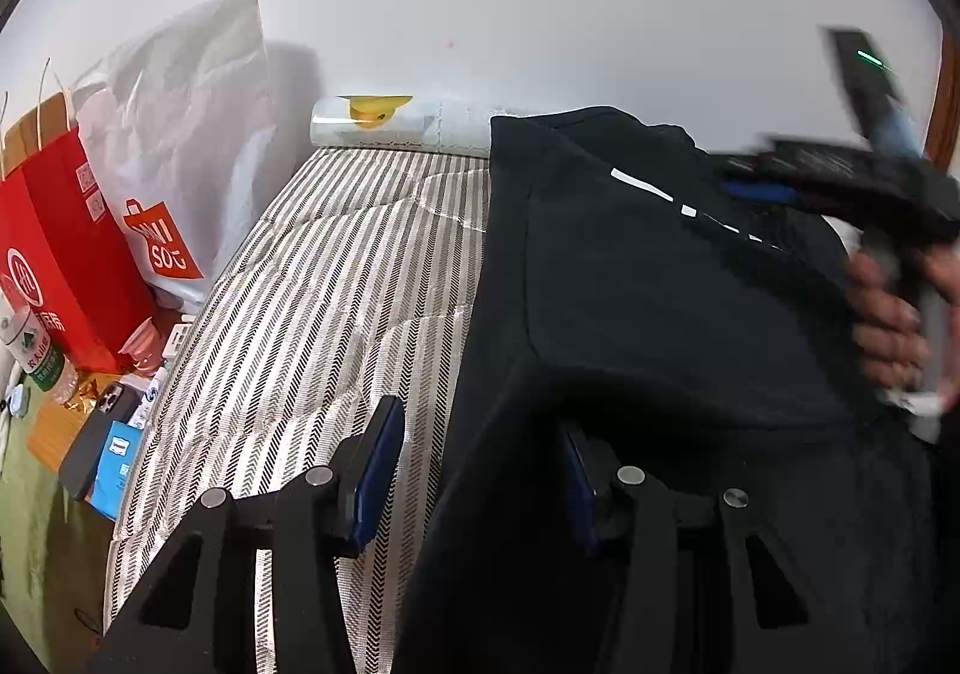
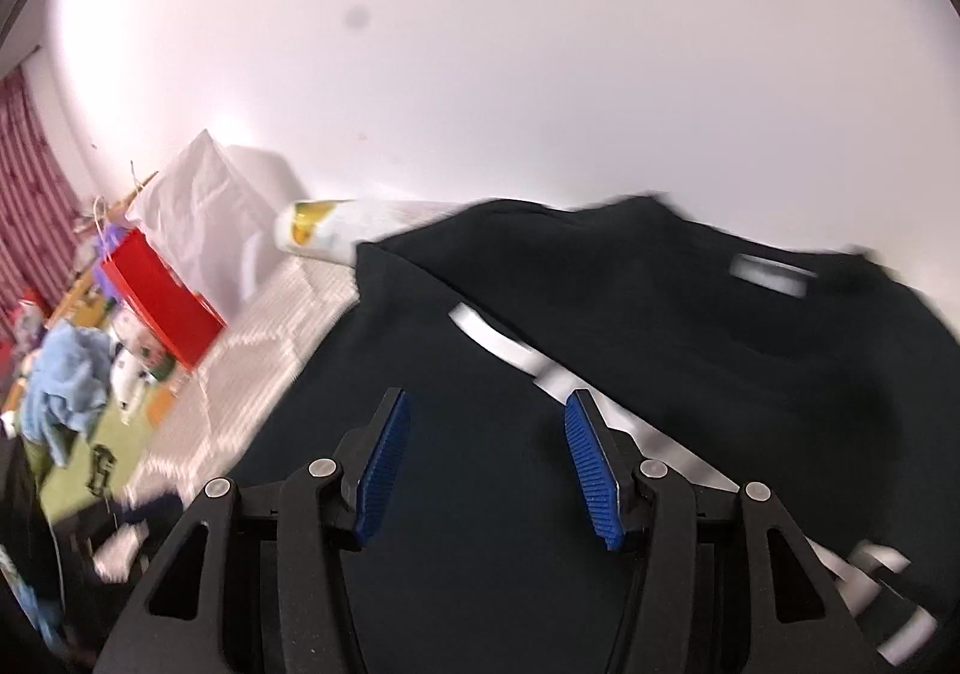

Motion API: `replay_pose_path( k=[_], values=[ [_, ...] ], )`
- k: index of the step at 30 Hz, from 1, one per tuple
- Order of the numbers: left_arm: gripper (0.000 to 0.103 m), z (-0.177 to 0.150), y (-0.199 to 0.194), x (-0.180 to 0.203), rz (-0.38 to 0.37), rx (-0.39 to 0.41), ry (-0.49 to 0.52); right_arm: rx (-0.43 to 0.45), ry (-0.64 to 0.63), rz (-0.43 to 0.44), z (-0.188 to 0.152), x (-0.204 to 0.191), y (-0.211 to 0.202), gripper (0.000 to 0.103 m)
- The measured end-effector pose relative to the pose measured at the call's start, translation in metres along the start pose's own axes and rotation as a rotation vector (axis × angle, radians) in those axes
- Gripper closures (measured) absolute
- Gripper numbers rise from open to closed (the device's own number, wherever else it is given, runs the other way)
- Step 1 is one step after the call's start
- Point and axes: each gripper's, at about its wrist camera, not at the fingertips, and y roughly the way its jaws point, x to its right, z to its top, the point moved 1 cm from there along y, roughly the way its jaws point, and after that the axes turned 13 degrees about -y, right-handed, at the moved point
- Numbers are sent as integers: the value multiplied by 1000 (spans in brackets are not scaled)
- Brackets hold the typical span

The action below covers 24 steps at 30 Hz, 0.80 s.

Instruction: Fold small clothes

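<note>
A black garment [image 1: 648,278] with white lettering lies on the striped mattress [image 1: 336,278]; it also fills the right wrist view [image 2: 540,374]. My left gripper [image 1: 480,464] is open; the garment's folded edge drapes over its right finger, which is mostly hidden, and the left finger [image 1: 378,470] stands over bare mattress. My right gripper [image 2: 486,458] is open and empty just above the garment, its blue pads [image 2: 384,464] wide apart. In the left wrist view the right gripper [image 1: 840,176] shows blurred at the far right, held by a hand.
A red paper bag [image 1: 60,254] and a white shopping bag [image 1: 180,146] stand left of the mattress against the wall. A phone, a bottle and boxes lie beside the mattress edge [image 1: 102,422]. A clear roll [image 1: 384,122] lies at the mattress head. A blue cloth [image 2: 66,374] lies left.
</note>
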Motion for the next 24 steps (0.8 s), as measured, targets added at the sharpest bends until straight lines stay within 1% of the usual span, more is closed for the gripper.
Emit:
replay_pose_path(
  k=[4, 8, 9, 10, 11, 12, 13, 14, 15, 16, 17, 19, 21, 23, 24],
  values=[
    [55, 1, 0, -2, 1, 8, -10, -12, -27, 43, 33, -17, 48, 49],
    [56, 0, 0, -2, -1, 9, -8, -40, -30, 53, 47, -23, 84, 49],
    [57, 0, 1, -2, 2, 10, -5, -38, -35, 44, 50, -24, 90, 51],
    [61, 0, 1, -2, 0, 10, -3, -27, -42, 35, 52, -26, 95, 68],
    [65, 0, 1, -2, -7, 9, -3, -20, -51, 57, 55, -29, 99, 83],
    [74, 0, 0, -2, -12, 11, -4, -15, -58, 66, 57, -31, 100, 92],
    [82, 1, -1, -3, -13, 17, -8, 11, -71, 63, 61, -35, 101, 93],
    [86, 2, -2, -4, -7, 26, -15, 37, -80, 63, 65, -40, 101, 93],
    [93, 3, -3, -7, 16, 44, -26, 45, -80, 72, 69, -43, 104, 93],
    [94, 4, -4, -10, 40, 59, -36, 43, -78, 80, 73, -47, 108, 93],
    [94, 6, -3, -15, 51, 56, -55, 38, -79, 77, 75, -51, 114, 93],
    [94, 7, 2, -21, 42, 25, -82, 23, -87, 48, 75, -56, 124, 93],
    [94, 6, 7, -22, 59, 3, -84, 19, -101, 30, 73, -60, 127, 93],
    [93, 5, 10, -22, 69, -12, -83, 9, -120, 36, 73, -63, 125, 89],
    [91, 5, 11, -23, 73, -20, -90, 3, -124, 44, 72, -64, 123, 86]
  ],
)
